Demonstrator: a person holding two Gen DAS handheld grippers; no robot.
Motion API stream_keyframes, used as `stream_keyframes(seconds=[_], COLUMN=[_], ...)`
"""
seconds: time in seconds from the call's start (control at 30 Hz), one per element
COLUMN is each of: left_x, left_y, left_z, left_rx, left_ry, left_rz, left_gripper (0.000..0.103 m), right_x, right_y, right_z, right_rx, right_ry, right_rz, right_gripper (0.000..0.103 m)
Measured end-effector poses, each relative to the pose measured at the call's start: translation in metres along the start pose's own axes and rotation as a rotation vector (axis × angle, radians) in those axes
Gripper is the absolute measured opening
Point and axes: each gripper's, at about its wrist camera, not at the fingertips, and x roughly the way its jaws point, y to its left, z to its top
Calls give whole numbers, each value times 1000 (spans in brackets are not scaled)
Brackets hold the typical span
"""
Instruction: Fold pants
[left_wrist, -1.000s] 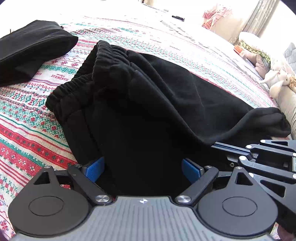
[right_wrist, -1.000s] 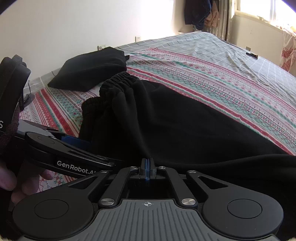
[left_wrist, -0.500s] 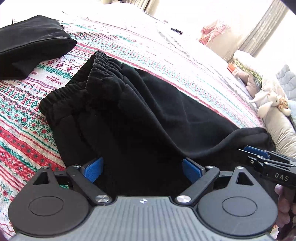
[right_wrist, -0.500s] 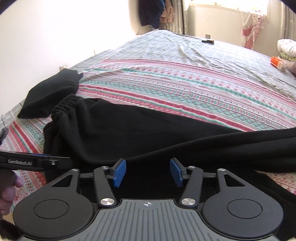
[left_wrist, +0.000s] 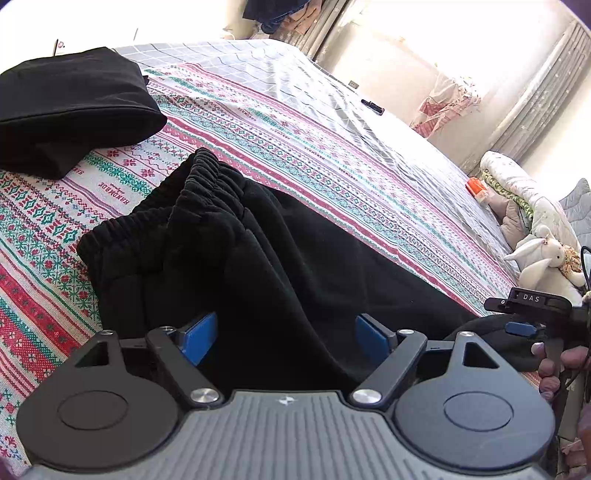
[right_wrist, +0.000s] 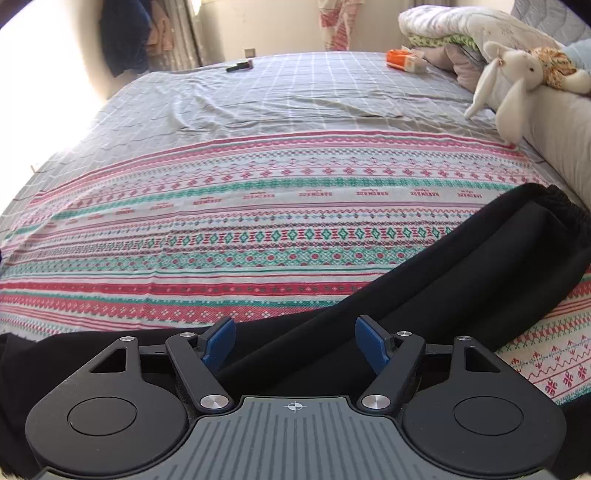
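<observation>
Black pants (left_wrist: 280, 258) lie folded lengthwise on the patterned bedspread (left_wrist: 258, 122), the elastic waistband (left_wrist: 207, 177) at the far left. My left gripper (left_wrist: 286, 334) is open just above the pants' middle, holding nothing. My right gripper (right_wrist: 293, 343) is open over the leg part (right_wrist: 461, 266), whose cuff (right_wrist: 565, 206) lies at the right. The right gripper also shows at the right edge of the left wrist view (left_wrist: 532, 314).
A folded black garment (left_wrist: 70, 107) lies at the far left of the bed. A grey checked sheet (right_wrist: 295, 96) covers the far half. A plush rabbit (right_wrist: 517, 81), rolled bedding (right_wrist: 461, 26), an orange box (right_wrist: 402, 61) and a small dark remote (right_wrist: 240, 66) sit farther back.
My right gripper has let go of the pants, opened, and swung right towards the leg end. My left gripper stayed open and drew back a little.
</observation>
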Motion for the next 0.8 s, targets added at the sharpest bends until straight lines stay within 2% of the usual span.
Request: stream_keyframes(seconds=[0.23, 0.43, 0.47, 0.5, 0.57, 0.67, 0.7, 0.8], left_x=[12, 16, 16, 17, 18, 19, 19, 18], left_y=[-1, 5, 5, 5, 6, 4, 4, 2], left_z=[3, 8, 9, 9, 11, 11, 11, 11], left_rx=[-18, -40, -44, -48, -49, -35, -27, -6], left_ry=[-11, -18, -16, -16, -15, -16, -15, -14], left_rz=[37, 45, 45, 46, 45, 61, 63, 58], left_gripper=[90, 78, 75, 71, 64, 51, 46, 37], right_x=[40, 59, 61, 64, 61, 51, 46, 23], right_y=[-34, -45, -46, -48, -48, -55, -58, -65], right_z=[17, 28, 27, 27, 26, 25, 25, 24], right_rx=[248, 306, 311, 316, 296, 298, 298, 277], right_ry=[56, 49, 53, 56, 45, 31, 24, -26], right_rz=[-100, -234, -251, -275, -323, -302, -294, -276], right_gripper=[73, 71, 65, 52, 35, 10, 5, 1])
